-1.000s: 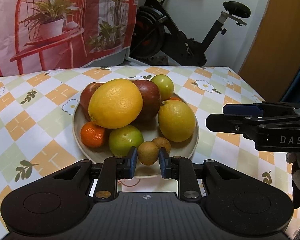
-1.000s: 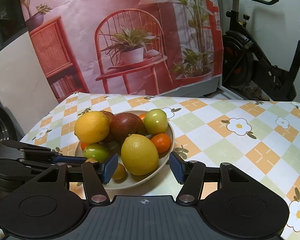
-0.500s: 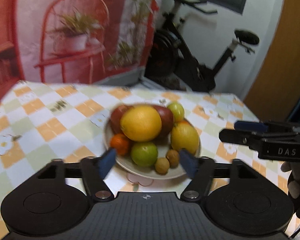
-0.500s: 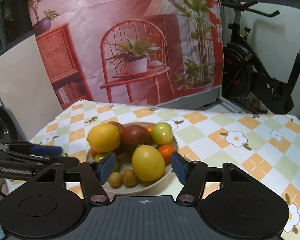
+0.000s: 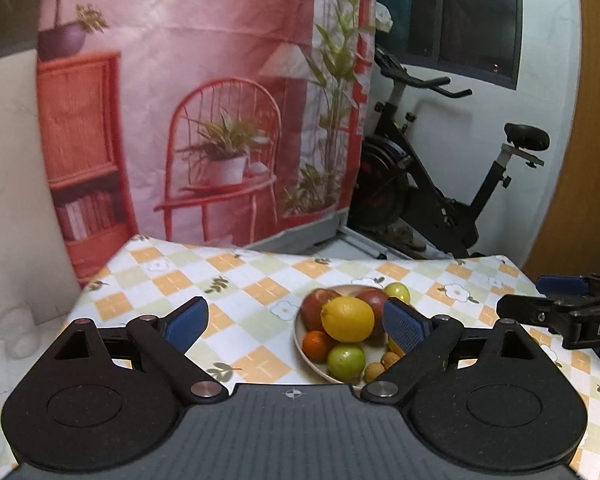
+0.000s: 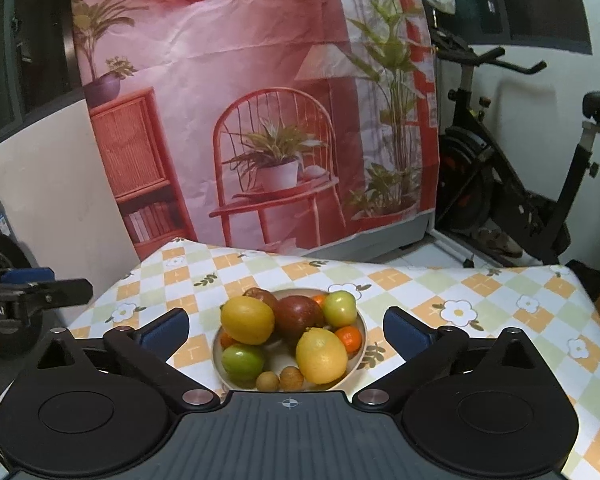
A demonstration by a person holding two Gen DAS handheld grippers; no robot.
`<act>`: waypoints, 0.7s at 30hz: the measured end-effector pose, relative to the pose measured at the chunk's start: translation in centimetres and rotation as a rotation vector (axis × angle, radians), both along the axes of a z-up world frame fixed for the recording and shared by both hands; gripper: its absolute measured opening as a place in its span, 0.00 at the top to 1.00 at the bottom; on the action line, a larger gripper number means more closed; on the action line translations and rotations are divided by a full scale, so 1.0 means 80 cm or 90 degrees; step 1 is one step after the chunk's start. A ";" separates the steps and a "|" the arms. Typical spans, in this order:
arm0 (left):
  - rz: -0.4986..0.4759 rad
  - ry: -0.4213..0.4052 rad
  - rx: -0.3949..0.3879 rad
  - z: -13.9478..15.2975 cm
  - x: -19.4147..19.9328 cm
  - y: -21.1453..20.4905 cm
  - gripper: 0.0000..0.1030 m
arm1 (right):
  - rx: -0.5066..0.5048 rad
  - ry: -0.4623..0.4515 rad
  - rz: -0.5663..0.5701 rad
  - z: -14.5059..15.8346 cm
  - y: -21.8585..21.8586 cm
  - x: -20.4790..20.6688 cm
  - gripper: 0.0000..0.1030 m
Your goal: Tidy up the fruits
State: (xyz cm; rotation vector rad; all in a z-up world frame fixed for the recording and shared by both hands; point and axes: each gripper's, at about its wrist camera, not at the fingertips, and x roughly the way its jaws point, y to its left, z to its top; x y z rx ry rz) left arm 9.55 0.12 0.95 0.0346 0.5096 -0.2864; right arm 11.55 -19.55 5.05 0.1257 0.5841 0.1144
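Fruits fill a beige plate (image 5: 300, 338) on the checked, flower-printed tablecloth (image 5: 236, 288). From the left wrist view, the plate lies toward the right finger of the left gripper (image 5: 296, 322), whose blue pads have just been opening and now stand spread wide with nothing pinched between them. A big lemon (image 5: 348, 319) lies on top of the pile, two dark red fruits (image 5: 314, 306) behind it, a small orange (image 5: 318, 346) and a green fruit (image 5: 346, 360) in front, and two small brown fruits (image 5: 390, 358) by the near rim. The right gripper (image 5: 560, 300) reaches in from the right edge, apart from the plate.

From the right wrist view, the right gripper (image 6: 286, 330) frames the plate (image 6: 362, 332) between its fingers; they too have just been opening and are spread wide, touching no fruit. A lemon (image 6: 247, 320) sits at left, a second lemon (image 6: 321, 356) at the front right, a green fruit (image 6: 242, 360) at the front left, and two small brown fruits (image 6: 280, 379) at the near rim. The left gripper (image 6: 40, 288) shows at the left edge, off the table. An exercise bike (image 6: 520, 184) stands behind.
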 end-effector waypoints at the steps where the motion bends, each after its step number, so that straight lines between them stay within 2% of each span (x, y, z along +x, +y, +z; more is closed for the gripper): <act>1: 0.003 -0.005 0.000 0.006 -0.005 0.001 0.07 | -0.004 -0.001 -0.001 0.004 0.003 -0.004 0.00; 12: 0.056 -0.037 0.027 0.033 -0.044 0.008 0.07 | -0.029 -0.004 -0.005 0.031 0.028 -0.033 0.00; 21: 0.067 -0.042 0.030 0.042 -0.063 0.012 0.06 | -0.033 -0.023 -0.011 0.046 0.029 -0.054 0.00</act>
